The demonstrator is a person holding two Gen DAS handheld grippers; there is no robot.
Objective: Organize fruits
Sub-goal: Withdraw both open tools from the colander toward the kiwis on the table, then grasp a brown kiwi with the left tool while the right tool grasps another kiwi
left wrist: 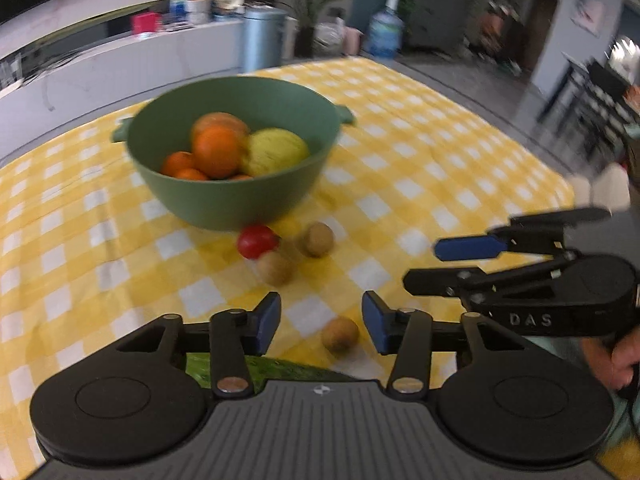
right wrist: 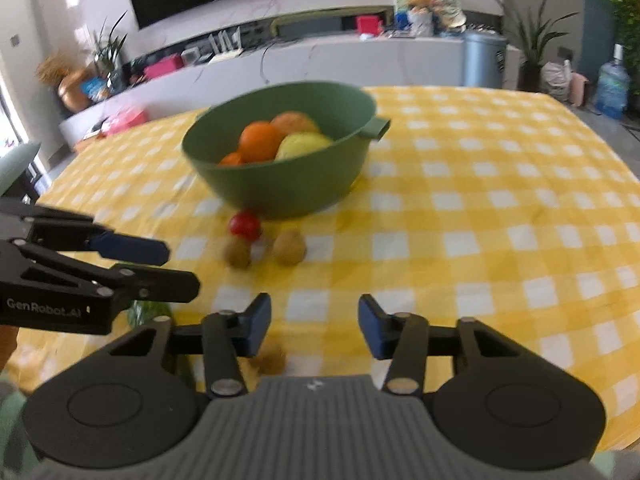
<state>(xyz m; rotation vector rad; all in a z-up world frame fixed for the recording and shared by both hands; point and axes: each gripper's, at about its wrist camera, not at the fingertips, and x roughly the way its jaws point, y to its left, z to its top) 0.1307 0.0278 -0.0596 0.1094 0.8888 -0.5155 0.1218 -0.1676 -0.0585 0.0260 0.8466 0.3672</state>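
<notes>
A green bowl (left wrist: 224,200) (right wrist: 280,188) holds oranges (left wrist: 218,150) and a yellow fruit (left wrist: 276,150). In front of it on the yellow checked cloth lie a red tomato (left wrist: 256,241) (right wrist: 245,225) and two brown kiwis (left wrist: 318,239) (left wrist: 275,268). A third kiwi (left wrist: 340,334) (right wrist: 272,358) lies nearer. My left gripper (left wrist: 320,320) is open and empty, above the near kiwi. My right gripper (right wrist: 310,326) is open and empty. Each gripper shows in the other's view, right (left wrist: 424,264) and left (right wrist: 182,266).
A green leafy vegetable (left wrist: 224,368) (right wrist: 148,312) lies under the left gripper near the table's front edge. The checked cloth (left wrist: 440,160) covers the table. A low white cabinet, a bin and a water jug stand behind the table.
</notes>
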